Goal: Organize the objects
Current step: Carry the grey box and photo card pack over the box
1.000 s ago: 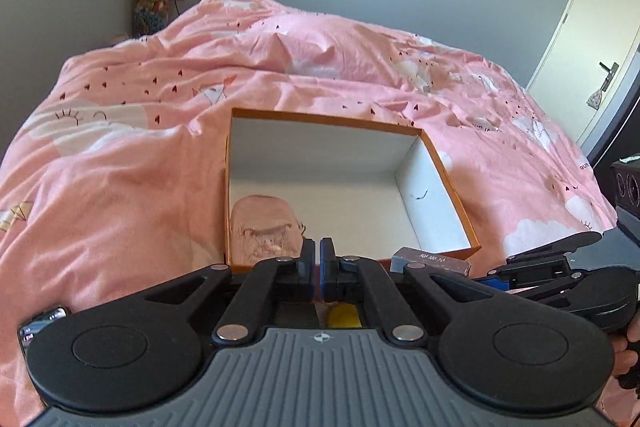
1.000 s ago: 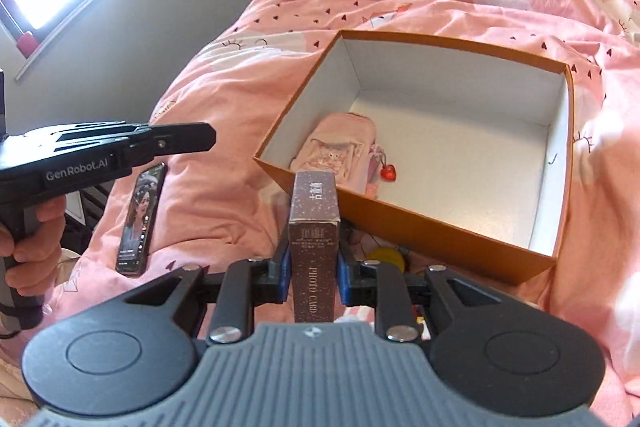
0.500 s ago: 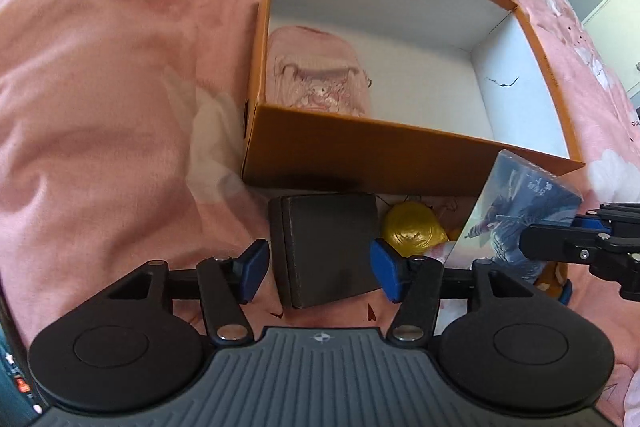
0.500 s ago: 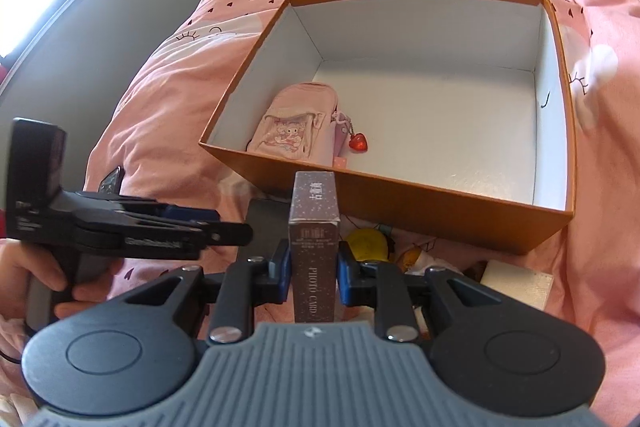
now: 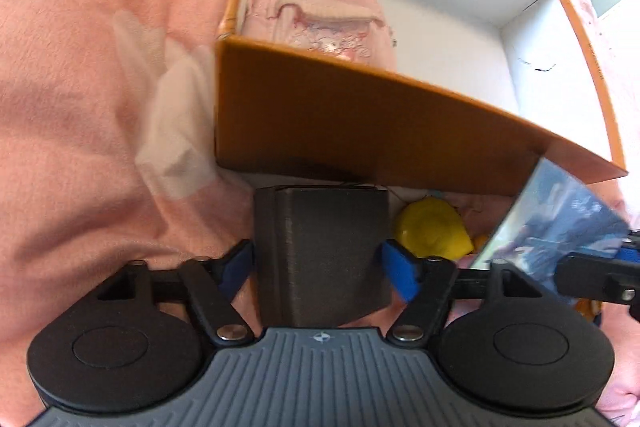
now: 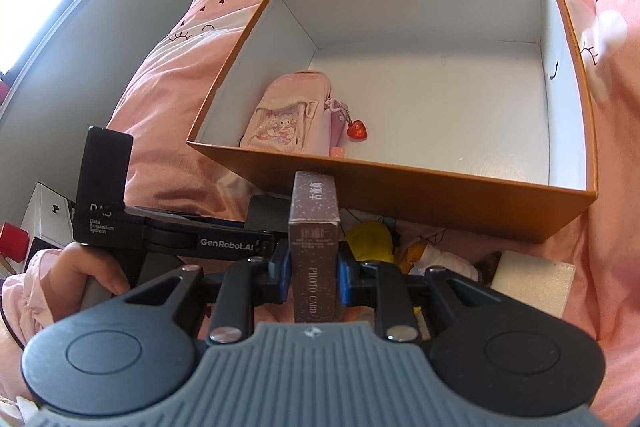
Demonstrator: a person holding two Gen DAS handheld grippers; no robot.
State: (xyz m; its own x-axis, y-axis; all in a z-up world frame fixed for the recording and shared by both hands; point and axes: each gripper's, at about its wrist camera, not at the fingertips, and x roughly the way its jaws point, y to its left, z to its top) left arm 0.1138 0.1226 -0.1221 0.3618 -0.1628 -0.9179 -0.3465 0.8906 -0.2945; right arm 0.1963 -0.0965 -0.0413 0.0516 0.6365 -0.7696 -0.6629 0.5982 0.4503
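Observation:
An orange box (image 6: 440,187) with a white inside lies on the pink bed; a pink pouch (image 6: 288,119) with a red heart charm lies in its near left corner. My left gripper (image 5: 318,261) is open, its blue pads on either side of a dark grey box (image 5: 324,251) that lies just in front of the orange box (image 5: 360,131). My right gripper (image 6: 313,273) is shut on a brown photo card box (image 6: 314,247), held upright before the orange box's front wall. That card box also shows at the right of the left wrist view (image 5: 560,227).
A yellow toy (image 5: 432,231) lies right of the dark box, with small clutter around it (image 6: 424,255). A white flat box (image 6: 532,279) lies at the right. The pink duvet (image 5: 100,87) surrounds everything. A white case (image 6: 44,215) sits far left.
My left gripper opened, dropped from above the bed to the dark grey box and now straddles it. My right gripper, still holding the card box, moved closer to the orange box.

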